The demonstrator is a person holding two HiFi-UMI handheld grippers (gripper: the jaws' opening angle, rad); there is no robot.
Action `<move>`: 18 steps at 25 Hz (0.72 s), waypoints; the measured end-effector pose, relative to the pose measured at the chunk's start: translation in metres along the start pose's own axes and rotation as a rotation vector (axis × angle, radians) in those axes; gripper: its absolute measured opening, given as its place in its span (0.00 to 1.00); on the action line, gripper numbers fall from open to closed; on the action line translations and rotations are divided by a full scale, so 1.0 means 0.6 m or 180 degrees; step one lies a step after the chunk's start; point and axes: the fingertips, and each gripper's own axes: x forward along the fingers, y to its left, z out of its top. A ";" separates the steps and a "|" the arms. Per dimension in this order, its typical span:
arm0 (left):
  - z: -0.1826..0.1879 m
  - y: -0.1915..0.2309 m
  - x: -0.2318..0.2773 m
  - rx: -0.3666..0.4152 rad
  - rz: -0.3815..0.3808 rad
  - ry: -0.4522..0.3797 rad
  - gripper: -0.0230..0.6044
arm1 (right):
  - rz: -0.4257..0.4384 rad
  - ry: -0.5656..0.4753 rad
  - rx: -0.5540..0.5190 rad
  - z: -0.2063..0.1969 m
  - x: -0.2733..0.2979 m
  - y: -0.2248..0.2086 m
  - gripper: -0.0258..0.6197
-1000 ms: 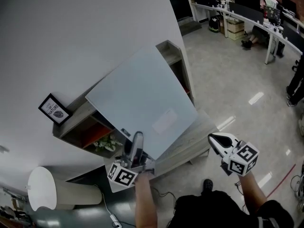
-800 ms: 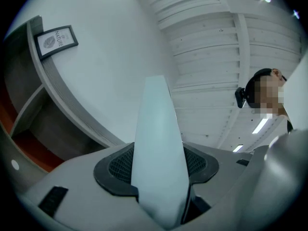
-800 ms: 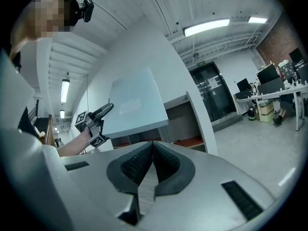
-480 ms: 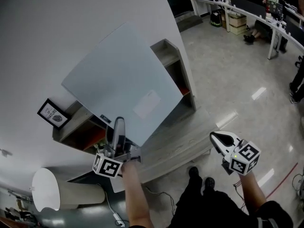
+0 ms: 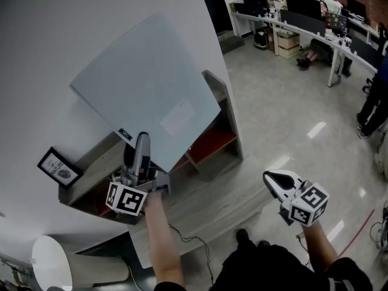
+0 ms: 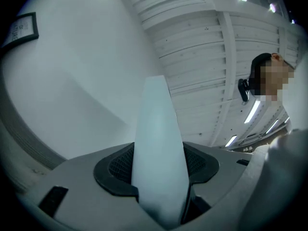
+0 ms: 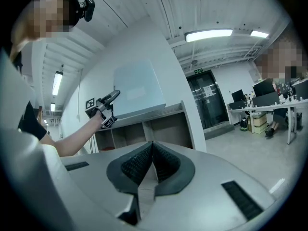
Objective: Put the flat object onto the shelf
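Tight room over the shelf [image 5: 91, 165]
A framed picture [image 5: 57, 167] occupied its top's left end, the white wall [image 5: 73, 29] closed the back, the flat panel [image 5: 145, 83] hung above; open floor [image 5: 285, 102] lay right.

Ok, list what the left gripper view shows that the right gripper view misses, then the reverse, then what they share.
Left gripper view only: the flat board seen edge-on, clamped between the left tongs, and a framed picture high on the wall. Right gripper view only: the shelf with its open compartments, the desks, and the right tongs shut on nothing. Both: the board held by the left tongs, the white wall and ceiling lights.
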 end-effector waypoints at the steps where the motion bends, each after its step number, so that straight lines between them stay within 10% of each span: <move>1: 0.001 0.007 0.012 0.0030 -0.0026 0.0000 0.48 | -0.0030 -0.0007 -0.0003 0.003 0.006 -0.004 0.06; 18: -0.067 0.114 0.121 0.0297 -0.0063 0.0141 0.48 | -0.0442 -0.0038 -0.0012 -0.004 0.082 -0.028 0.06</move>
